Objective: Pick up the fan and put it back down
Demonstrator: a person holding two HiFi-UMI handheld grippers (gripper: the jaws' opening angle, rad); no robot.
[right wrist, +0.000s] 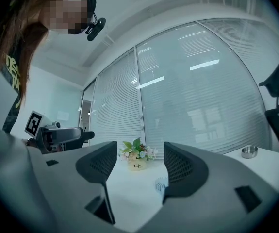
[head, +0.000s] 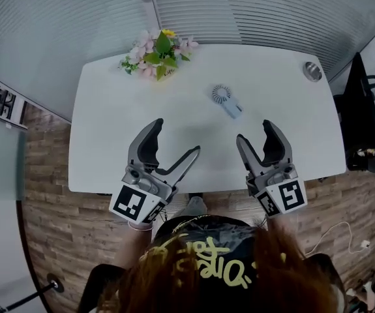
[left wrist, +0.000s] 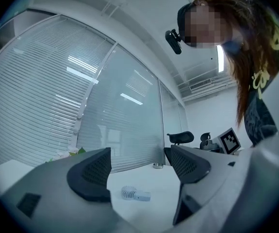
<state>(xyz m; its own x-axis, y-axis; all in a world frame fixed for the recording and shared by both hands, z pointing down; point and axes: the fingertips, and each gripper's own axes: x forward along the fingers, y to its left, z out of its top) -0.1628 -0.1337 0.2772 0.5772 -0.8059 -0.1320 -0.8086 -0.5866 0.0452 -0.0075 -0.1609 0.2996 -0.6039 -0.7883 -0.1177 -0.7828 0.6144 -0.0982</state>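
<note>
- The fan (head: 226, 100) lies flat on the white desk (head: 109, 122), right of centre toward the far side; neither tool touches it.
- Left tool (head: 176, 136): jaws apart, nothing between them, held above the near part of the desk.
- Right tool (head: 254, 130): jaws apart, empty, nearer the fan.
- A flower pot (head: 158, 54) stands at the far edge.
</note>
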